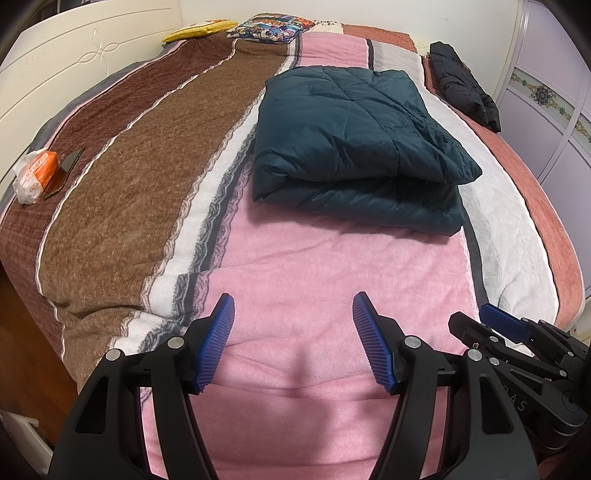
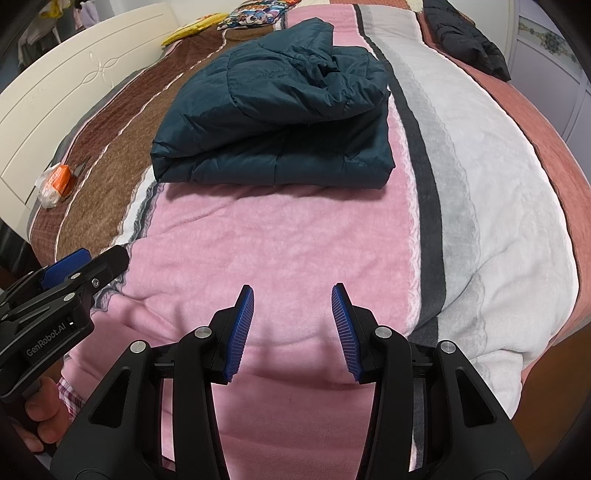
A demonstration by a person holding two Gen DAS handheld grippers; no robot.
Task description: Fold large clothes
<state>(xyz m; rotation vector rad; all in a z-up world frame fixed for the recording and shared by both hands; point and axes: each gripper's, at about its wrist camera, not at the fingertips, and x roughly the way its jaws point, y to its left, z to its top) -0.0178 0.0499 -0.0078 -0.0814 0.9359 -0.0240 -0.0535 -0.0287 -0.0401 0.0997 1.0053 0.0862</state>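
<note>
1. Across the whole frame we see a bed (image 1: 110, 206) covered by a striped blanket (image 1: 332, 280): brown bands on the left, a pink band down the middle, then grey, white and a rust-pink band on the right.
2. We find the dark teal quilted jacket (image 1: 351, 140) already folded into a thick bundle, lying on the pink and white bands in the middle of the bed, well beyond both grippers.
3. We hold the left gripper (image 1: 293, 343) over the near pink band; its blue-padded fingers (image 1: 218, 343) stand wide apart with nothing between them but blanket below.
4. We hold the right gripper (image 2: 293, 332) just beside it to the right, also above the pink band; its fingers are parted somewhat less and grasp nothing.
5. We see a hand (image 2: 40, 417) at the near left edge of the right wrist view, wrapped around the left gripper's handle.
6. We note a cream headboard (image 1: 55, 74) along the left side, with an orange packet in plastic wrap (image 1: 35, 177) and a dark phone (image 1: 68, 166) beside it on the brown band.
7. We see a yellow cushion (image 1: 199, 31) and a patterned pillow (image 1: 269, 31) at the far end.
8. We see a black garment (image 1: 461, 85) bunched on the far right of the bed, near a lilac wardrobe (image 1: 546, 92) with an ornamental strip.
</note>
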